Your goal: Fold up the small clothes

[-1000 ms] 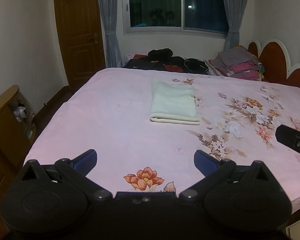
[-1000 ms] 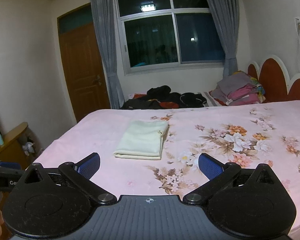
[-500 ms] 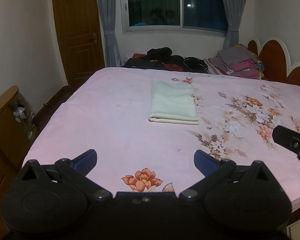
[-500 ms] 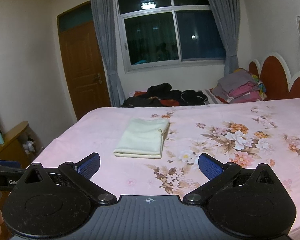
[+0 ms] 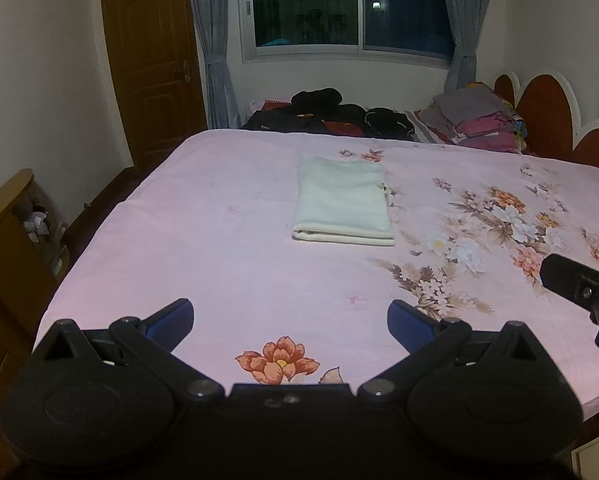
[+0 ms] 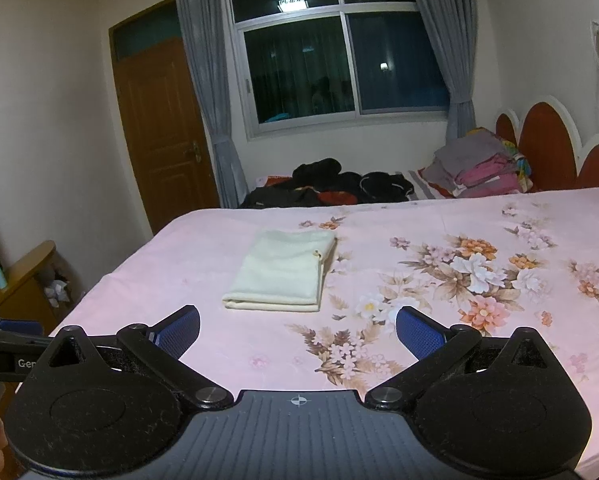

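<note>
Both the left tongs (image 5: 289, 316) and right tongs (image 6: 298, 328) gape wide, holding nothing. The folded cream garment (image 5: 342, 201) lies mid-frame on the pink floral bed (image 5: 219, 264). A careless nudge could undo its layers (loose right edge). No containers visible.

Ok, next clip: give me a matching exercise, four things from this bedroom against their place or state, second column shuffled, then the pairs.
Things:
1. cream garment
2. pile of dark clothes
3. left gripper
4. stack of grey and pink laundry

Places or states:
A. by the red headboard
B. open, holding nothing
C. folded flat on the pink sheet
D. heaped under the window

Pairs: 1-C, 2-D, 3-B, 4-A
</note>
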Motion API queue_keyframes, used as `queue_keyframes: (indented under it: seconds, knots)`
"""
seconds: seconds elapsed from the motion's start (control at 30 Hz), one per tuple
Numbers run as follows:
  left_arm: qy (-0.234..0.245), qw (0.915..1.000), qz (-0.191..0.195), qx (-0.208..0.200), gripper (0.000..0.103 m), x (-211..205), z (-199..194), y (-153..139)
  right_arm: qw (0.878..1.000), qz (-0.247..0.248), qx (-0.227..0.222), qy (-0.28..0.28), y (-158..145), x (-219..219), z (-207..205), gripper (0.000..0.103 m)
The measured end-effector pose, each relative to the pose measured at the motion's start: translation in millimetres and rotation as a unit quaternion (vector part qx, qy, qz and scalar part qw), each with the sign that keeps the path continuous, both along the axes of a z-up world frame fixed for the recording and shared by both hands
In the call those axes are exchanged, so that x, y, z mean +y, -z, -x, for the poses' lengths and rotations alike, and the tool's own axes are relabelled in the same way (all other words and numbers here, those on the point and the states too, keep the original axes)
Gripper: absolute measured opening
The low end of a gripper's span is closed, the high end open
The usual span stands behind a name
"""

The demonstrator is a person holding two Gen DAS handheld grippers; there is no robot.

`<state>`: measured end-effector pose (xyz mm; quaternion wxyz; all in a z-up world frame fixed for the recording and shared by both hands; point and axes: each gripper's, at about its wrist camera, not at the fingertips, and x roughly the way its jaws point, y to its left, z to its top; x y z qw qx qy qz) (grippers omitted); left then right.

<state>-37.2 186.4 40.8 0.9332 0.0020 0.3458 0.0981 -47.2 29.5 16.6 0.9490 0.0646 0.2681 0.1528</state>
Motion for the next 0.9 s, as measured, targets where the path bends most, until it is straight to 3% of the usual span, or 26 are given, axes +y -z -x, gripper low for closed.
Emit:
queue_keyframes:
  seconds: [0.57,0.9]
  knots:
    - [0.010,0.9998,0.000,0.015,0.103,1.0,-26.1,8.5,1.000,-0.003,0.021,-0.002,13.3,2.0,-24.7,0.103]
    - [0.013,0.9982,0.032,0.050,0.103,14.4,-66.6,28.7,0.999,0.004,0.041,0.004,28.4,6.3,-54.0,0.103]
